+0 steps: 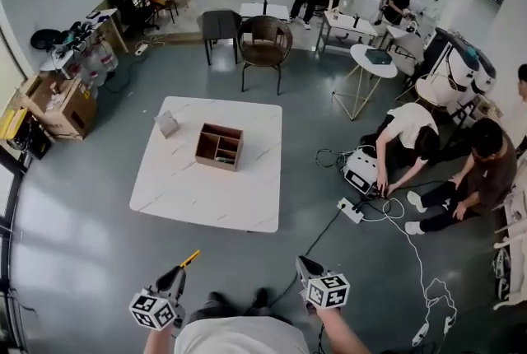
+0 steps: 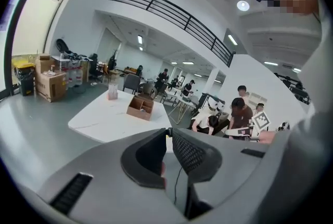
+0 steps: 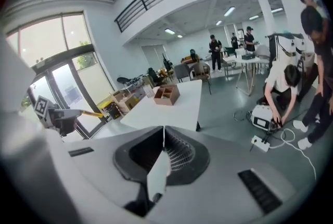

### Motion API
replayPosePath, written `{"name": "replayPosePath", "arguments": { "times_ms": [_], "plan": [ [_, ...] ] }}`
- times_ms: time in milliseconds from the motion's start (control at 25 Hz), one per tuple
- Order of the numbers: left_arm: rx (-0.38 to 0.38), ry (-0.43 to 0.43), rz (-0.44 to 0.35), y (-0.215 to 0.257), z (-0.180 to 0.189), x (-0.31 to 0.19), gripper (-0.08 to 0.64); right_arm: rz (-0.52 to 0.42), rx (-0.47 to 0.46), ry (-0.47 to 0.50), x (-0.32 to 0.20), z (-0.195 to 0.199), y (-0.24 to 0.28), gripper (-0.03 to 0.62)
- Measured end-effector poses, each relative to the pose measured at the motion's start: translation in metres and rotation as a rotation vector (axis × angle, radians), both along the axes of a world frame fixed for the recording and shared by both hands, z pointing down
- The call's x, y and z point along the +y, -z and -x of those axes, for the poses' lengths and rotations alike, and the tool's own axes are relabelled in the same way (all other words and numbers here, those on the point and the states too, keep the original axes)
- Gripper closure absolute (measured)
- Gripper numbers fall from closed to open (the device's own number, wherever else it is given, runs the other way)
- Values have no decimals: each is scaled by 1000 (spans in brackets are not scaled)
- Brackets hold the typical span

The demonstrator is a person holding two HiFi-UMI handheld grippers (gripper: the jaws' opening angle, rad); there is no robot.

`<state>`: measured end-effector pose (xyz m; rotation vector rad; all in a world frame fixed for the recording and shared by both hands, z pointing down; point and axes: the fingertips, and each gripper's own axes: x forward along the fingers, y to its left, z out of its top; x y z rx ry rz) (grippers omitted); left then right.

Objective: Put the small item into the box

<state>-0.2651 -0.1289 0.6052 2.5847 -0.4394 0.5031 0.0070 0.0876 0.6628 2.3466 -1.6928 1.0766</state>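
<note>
A brown compartmented box (image 1: 219, 146) stands near the middle of the white square table (image 1: 189, 196). A small pale item (image 1: 167, 124) sits upright to the box's left, apart from it. Both grippers hang well short of the table's near edge. In the head view, my left gripper (image 1: 190, 258) and right gripper (image 1: 302, 263) are low, near my body. The left gripper view has the box (image 2: 140, 107) and item (image 2: 112, 91) far beyond my shut left gripper (image 2: 169, 132). My right gripper (image 3: 163, 128) is also shut, holding nothing; the box (image 3: 166, 95) lies far ahead.
Two people sit on the floor at the right beside a white device (image 1: 361, 171), a power strip (image 1: 351, 210) and trailing cables (image 1: 412, 249). A wicker chair (image 1: 264, 42) and a dark chair (image 1: 220, 25) stand behind the table. Cardboard boxes (image 1: 62, 105) line the left wall.
</note>
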Motion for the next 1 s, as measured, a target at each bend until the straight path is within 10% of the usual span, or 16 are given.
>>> {"name": "replayPosePath", "arguments": {
  "times_ms": [360, 1000],
  "plan": [
    [64, -65, -135, 70, 8, -24, 514, -202, 307, 91, -36, 32, 131, 566],
    [97, -86, -131, 78, 14, -21, 514, -210, 244, 24, -22, 40, 128, 566]
  ]
}}
